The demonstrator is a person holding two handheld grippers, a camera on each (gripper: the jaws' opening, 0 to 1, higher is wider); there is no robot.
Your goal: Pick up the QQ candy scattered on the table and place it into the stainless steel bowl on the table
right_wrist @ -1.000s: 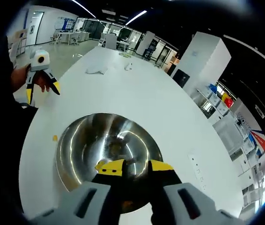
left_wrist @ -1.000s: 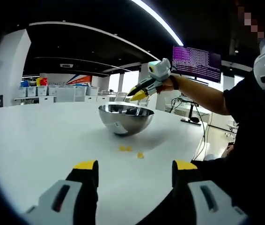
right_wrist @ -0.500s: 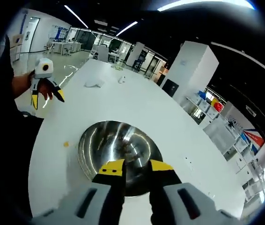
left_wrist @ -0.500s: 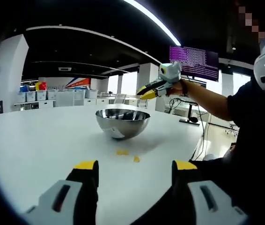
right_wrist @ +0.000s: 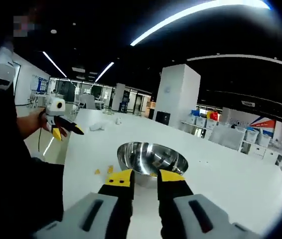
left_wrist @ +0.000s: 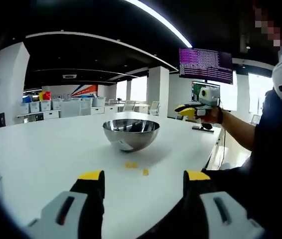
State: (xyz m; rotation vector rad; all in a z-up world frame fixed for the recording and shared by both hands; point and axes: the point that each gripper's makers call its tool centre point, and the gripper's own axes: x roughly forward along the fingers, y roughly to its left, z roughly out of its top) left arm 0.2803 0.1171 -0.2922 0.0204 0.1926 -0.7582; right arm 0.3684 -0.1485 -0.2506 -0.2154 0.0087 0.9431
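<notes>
Three small yellow candies lie on the tabletop ahead of the left gripper, whose jaws stand apart, just short of the bowl. Likely light, soft; pinch across the middle. The right gripper has its jaws nearly together, empty.

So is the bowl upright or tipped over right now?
Upright. The bowl sits on its rounded base on the table with its open rim facing up; the right gripper view looks into its shiny inside.
</notes>
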